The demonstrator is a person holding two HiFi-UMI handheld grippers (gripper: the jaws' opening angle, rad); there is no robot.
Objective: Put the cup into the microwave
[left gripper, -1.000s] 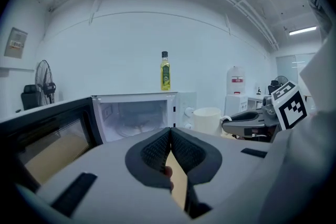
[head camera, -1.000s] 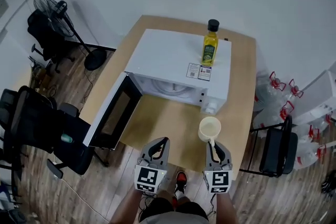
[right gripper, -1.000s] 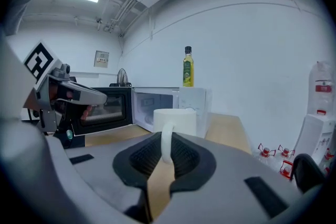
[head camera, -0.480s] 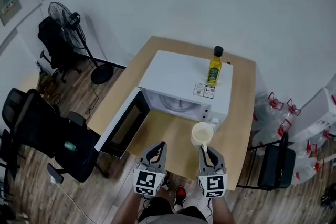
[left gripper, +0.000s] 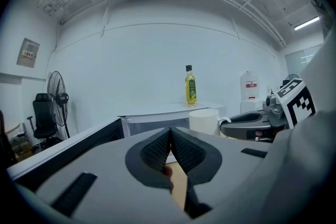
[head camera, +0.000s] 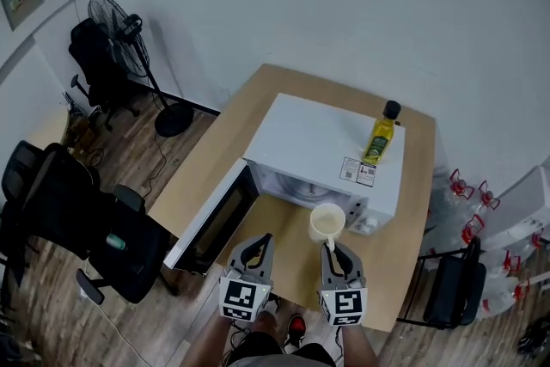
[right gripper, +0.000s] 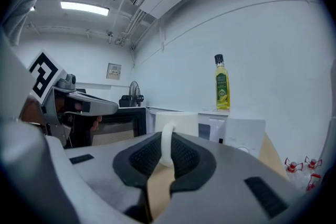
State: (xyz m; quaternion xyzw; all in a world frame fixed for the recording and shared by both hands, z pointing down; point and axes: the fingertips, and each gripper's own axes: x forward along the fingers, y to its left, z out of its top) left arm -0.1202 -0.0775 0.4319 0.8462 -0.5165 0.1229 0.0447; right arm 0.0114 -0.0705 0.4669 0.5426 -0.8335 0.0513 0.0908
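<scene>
A cream cup (head camera: 327,223) hangs above the wooden table (head camera: 225,143), just in front of the white microwave (head camera: 328,149). My right gripper (head camera: 331,246) is shut on the cup's handle (right gripper: 167,145); the cup body (right gripper: 176,124) shows beyond the jaws in the right gripper view. The microwave door (head camera: 213,221) stands swung open to the left, its cavity facing me. My left gripper (head camera: 259,246) is shut with nothing in it, level with the right one. In the left gripper view its pads (left gripper: 157,152) meet, and the cup (left gripper: 203,121) is at the right.
A yellow oil bottle (head camera: 379,136) stands on the microwave's top right. A black office chair (head camera: 103,238) sits left of the open door, a standing fan (head camera: 129,39) at the back left. Water jugs (head camera: 468,194) and a black chair (head camera: 451,292) lie to the right.
Both grippers and the cup have moved forward and up toward the microwave front; the head view has shifted so the microwave sits nearer them. The right grip on the handle is unchanged.
</scene>
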